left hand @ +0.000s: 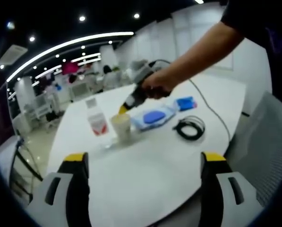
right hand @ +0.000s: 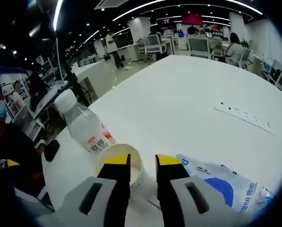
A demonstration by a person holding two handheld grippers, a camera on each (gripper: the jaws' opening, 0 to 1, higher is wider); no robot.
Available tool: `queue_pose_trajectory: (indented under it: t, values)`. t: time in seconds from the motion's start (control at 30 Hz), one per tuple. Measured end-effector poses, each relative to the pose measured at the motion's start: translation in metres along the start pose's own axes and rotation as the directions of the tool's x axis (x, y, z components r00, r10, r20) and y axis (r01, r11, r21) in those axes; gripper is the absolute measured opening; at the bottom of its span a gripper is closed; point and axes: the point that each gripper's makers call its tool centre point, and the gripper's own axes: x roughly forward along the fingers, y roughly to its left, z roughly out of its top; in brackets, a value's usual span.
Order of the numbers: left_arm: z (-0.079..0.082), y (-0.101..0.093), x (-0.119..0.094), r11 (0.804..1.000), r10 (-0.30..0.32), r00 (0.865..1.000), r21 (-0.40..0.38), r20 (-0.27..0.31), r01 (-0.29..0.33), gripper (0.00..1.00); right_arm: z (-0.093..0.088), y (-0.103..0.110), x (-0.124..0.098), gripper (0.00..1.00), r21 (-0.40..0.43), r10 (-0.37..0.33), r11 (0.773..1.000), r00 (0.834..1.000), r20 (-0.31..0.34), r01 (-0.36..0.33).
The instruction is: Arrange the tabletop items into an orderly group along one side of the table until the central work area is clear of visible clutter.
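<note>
R gripper (left hand: 123,109) at paper cup (left hand: 121,126) rim, bottle (left hand: 97,121) beside, blue pkg (left hand: 154,117) + cable coil (left hand: 190,127) (L jaws wide apart).

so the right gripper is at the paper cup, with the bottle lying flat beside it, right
Not quite: the bottle stands upright, cap on, beside the paper cup, as the left gripper view shows. The right gripper is indeed at the cup, one jaw over its rim.

open-plan office | white meeting table (right hand: 211,90) | desk chairs (right hand: 153,45) | ceiling strip lights (left hand: 65,47)
</note>
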Motion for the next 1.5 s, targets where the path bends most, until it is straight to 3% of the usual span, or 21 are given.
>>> queue_pose_trajectory:
  t: [0.23, 0.83, 1.07, 1.13, 1.23, 1.5]
  values:
    - [0.001, -0.004, 0.001, 1.0, -0.02, 1.0, 0.015, 0.006, 0.02, 0.96, -0.003, -0.008, -0.022, 0.3, -0.028, -0.001, 1.0, 0.999, 0.033, 0.002]
    - [0.001, -0.011, 0.006, 0.998, -0.051, 0.999, 0.028, 0.001, 0.051, 0.99, -0.043, -0.034, -0.082, 0.41, -0.156, -0.016, 0.987, 0.998, 0.058, 0.025]
    - [0.002, -0.013, 0.007, 0.998, -0.062, 0.998, 0.012, 0.008, 0.062, 0.99, -0.066, -0.032, -0.101, 0.43, -0.258, 0.007, 0.966, 1.0, 0.021, -0.001]
    - [0.009, -0.015, 0.007, 0.997, -0.072, 0.996, 0.001, 0.045, 0.072, 0.99, -0.072, -0.032, -0.105, 0.44, -0.291, 0.008, 0.957, 1.0, 0.004, -0.007]
    - [0.011, -0.016, 0.007, 0.997, -0.077, 0.995, -0.001, 0.056, 0.077, 0.99, -0.082, -0.03, -0.111, 0.44, -0.33, 0.025, 0.944, 1.0, -0.017, -0.029]
    - [0.013, -0.021, 0.008, 0.996, -0.093, 0.994, 0.009, 0.054, 0.093, 0.99, -0.109, -0.036, -0.119, 0.46, -0.449, 0.036, 0.89, 0.995, -0.093, -0.074]
